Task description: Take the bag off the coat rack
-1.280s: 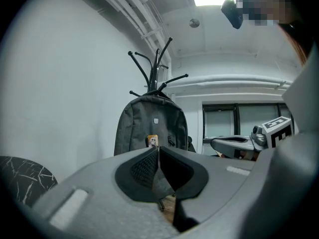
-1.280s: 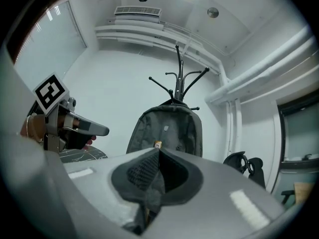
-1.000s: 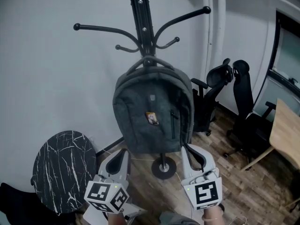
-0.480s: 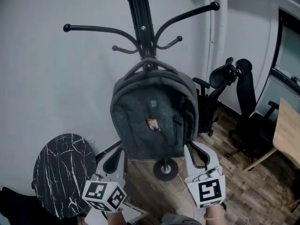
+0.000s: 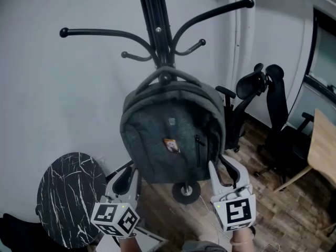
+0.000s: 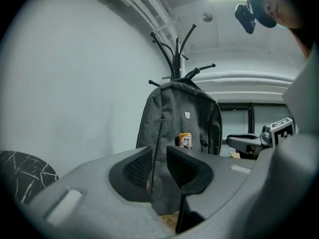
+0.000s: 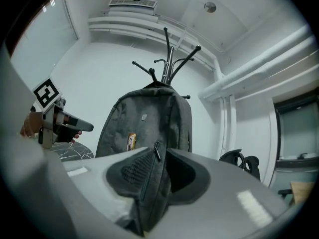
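A dark grey backpack [image 5: 170, 135] hangs by its top loop on a black coat rack [image 5: 157, 30] against the white wall. My left gripper [image 5: 126, 178] is at the bag's lower left corner and my right gripper [image 5: 226, 169] at its lower right corner. Both pairs of jaws are opening. In the left gripper view the backpack [image 6: 182, 123] fills the narrow gap of the left gripper [image 6: 159, 171]; contact is unclear. In the right gripper view the backpack [image 7: 144, 128] has its zippered side edge lying between the jaws of the right gripper [image 7: 157, 176].
The rack's round base [image 5: 186, 191] stands on the wooden floor just behind the bag. A black marble-top round table [image 5: 68, 198] is at the lower left. Two black office chairs [image 5: 262, 119] and a wooden table edge [image 5: 323, 146] stand at the right.
Both grippers have risen and closed in on the bag's lower corners. Their jaws, together before, now stand apart with bag fabric in the gaps.
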`<state>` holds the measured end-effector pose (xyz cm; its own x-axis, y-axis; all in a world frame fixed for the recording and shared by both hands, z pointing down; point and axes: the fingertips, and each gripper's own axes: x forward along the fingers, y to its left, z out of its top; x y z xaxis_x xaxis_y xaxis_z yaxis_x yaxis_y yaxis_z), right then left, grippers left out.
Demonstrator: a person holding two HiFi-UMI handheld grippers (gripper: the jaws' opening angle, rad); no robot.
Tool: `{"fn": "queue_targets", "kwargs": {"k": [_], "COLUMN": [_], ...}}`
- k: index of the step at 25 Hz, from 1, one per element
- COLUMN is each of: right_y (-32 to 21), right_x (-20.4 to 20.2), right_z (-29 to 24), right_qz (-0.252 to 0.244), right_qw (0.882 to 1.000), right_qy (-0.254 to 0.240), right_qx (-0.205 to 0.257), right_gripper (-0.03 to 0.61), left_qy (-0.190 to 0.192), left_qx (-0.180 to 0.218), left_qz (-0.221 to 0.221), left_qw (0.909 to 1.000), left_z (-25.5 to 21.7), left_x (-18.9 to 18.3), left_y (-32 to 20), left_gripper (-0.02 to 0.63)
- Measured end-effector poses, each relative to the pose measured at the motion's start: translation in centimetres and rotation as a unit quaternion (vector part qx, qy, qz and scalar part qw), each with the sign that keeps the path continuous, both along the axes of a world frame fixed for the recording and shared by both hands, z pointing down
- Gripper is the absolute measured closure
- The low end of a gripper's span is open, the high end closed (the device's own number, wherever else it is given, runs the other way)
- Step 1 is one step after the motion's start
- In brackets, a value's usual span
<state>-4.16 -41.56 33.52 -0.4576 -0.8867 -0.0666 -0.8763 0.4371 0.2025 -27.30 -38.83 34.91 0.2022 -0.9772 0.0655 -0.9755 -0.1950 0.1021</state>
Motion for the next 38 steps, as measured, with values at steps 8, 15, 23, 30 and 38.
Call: {"fn": "queue_targets", "kwargs": {"k": [8, 15, 23, 30, 38], "right_y": [-1.8, -3.2, -4.8, -6.1, -6.9], "right_x": [1.7, 2.5, 2.3, 2.1, 2.2], "right_z": [1.1, 1.0, 0.9, 1.9, 2.5], "right_qz": [0.034, 0.046, 0.039, 0.034, 0.037], "right_qw": [0.998, 0.999, 0.999, 0.999, 0.999], "right_qy": [0.025, 0.008, -0.016, -0.023, -0.019], "right_qx": [-0.040, -0.024, 0.001, -0.012, -0.030], "right_gripper": [0.460, 0.433, 0.420, 0.396, 0.396], "left_qy": [0.002, -0.003, -0.014, -0.033, -0.050], "left_qx": [-0.004, -0.006, -0.015, -0.024, -0.036], "left_qz": [-0.015, -0.003, 0.006, 0.005, -0.002], "left_qw": [0.9999, 1.0000, 0.9998, 0.9992, 0.9981], "left_z": [0.5, 0.4, 0.9, 1.4, 1.9], "left_x": [-1.2, -1.1, -0.9, -1.1, -0.9], "left_y": [-1.7, -3.4, -5.3, -6.6, -8.0], "left_gripper": [0.472, 0.439, 0.414, 0.414, 0.414]}}
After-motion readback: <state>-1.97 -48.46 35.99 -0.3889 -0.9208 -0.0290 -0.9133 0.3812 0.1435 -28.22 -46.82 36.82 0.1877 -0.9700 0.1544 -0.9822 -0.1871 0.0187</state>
